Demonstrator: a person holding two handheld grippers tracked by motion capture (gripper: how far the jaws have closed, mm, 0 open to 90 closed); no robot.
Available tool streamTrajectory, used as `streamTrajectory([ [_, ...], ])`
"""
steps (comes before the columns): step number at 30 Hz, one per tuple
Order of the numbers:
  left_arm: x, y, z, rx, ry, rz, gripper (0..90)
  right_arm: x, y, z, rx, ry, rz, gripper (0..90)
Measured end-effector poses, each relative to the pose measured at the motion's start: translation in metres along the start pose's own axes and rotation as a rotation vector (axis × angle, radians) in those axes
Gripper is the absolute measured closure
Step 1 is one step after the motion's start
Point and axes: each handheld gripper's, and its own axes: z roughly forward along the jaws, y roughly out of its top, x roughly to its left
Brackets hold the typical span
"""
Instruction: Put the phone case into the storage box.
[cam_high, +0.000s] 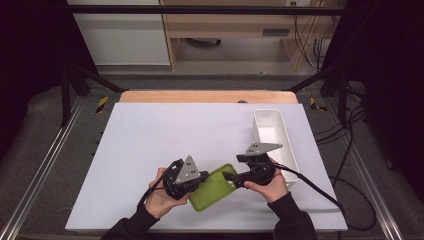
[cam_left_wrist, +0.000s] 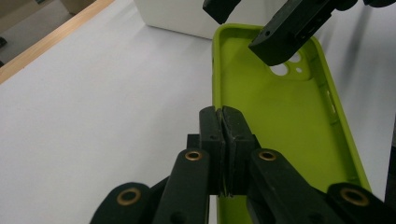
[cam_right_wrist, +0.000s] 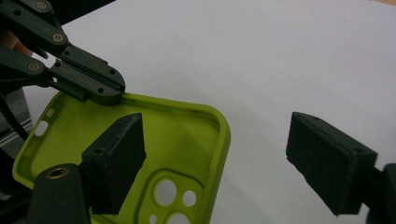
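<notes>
Here the left claw (cam_left_wrist: 223, 140) pinches the green case's (cam_left_wrist: 280, 121) rim, right claw (cam_right_wrist: 224, 163) open astride its corner

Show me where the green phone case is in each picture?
High view: the green phone case lies low on the white table, between the two grippers.
Left gripper view: it runs up the right half, its edge pinched by the left gripper.
Right gripper view: it sits at the lower left, with its corner between the open jaws of the right gripper.
Shared landmark: the round camera holes at one end of the case.
</notes>
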Motion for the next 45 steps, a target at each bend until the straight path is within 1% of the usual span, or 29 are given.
streamTrajectory([
  [5, -0.001, 0.001, -0.002, -0.009, -0.003, 0.004, 87.8, -0.001, 0.000, -0.001, 0.020, 0.019, 0.017, 27.8],
  [8, -0.002, 0.002, -0.003, -0.011, -0.006, 0.007, 87.8, -0.001, 0.001, -0.001, 0.025, 0.026, 0.015, 31.4],
  [11, -0.002, 0.002, -0.003, -0.014, -0.008, 0.010, 87.8, -0.002, 0.001, -0.001, 0.033, 0.045, 0.023, 36.2],
  [16, -0.003, 0.003, -0.004, -0.021, -0.011, 0.017, 87.8, -0.003, 0.002, -0.003, 0.051, 0.078, 0.052, 43.2],
  [25, -0.004, 0.004, -0.006, -0.028, -0.006, 0.027, 87.8, -0.006, 0.002, -0.006, 0.060, 0.136, 0.096, 55.8],
  [27, -0.005, 0.004, -0.006, -0.029, -0.006, 0.029, 87.8, -0.008, 0.002, -0.007, 0.065, 0.155, 0.116, 58.8],
  [28, -0.004, 0.004, -0.006, -0.028, -0.007, 0.029, 87.8, -0.008, 0.002, -0.007, 0.065, 0.155, 0.116, 58.8],
  [33, -0.005, 0.004, -0.006, -0.031, -0.007, 0.037, 87.8, -0.010, 0.001, -0.009, 0.066, 0.169, 0.147, 63.4],
  [40, -0.005, 0.004, -0.006, -0.026, -0.003, 0.050, 87.8, -0.010, 0.002, -0.012, 0.072, 0.166, 0.140, 67.9],
  [45, -0.006, 0.004, -0.005, -0.019, 0.001, 0.062, 87.8, -0.010, 0.002, -0.012, 0.087, 0.168, 0.143, 70.2],
])
